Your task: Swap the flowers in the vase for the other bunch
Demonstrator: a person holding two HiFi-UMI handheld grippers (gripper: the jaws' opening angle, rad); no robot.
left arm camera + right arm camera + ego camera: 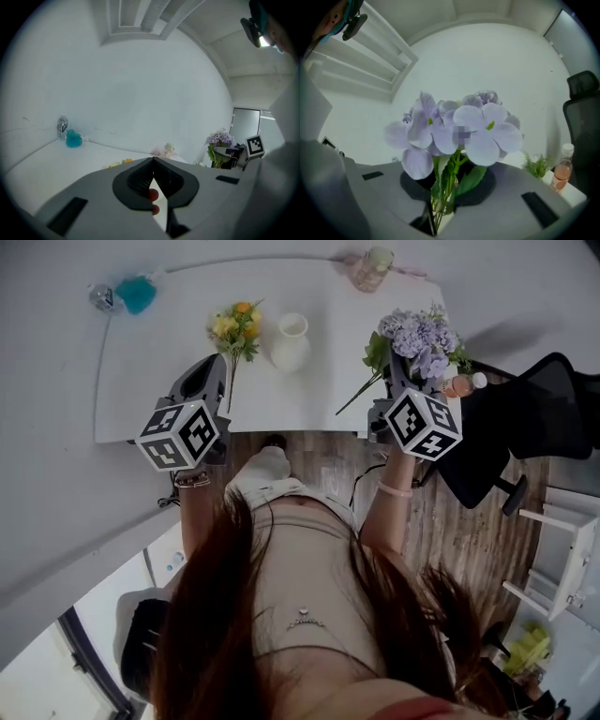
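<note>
Gripped seemingly light, floppy purple fabric flower bunch (454, 131) low on thin bendy stems with right gripper (443, 197); left gripper (153, 165) pressed together.

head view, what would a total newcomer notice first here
The purple bunch catches the eye first, held at the right end of the table, its stems clamped in the right tongs. Then the white vase, standing empty at mid-table, and the yellow bunch just to its left, beside the shut left tongs.
</note>
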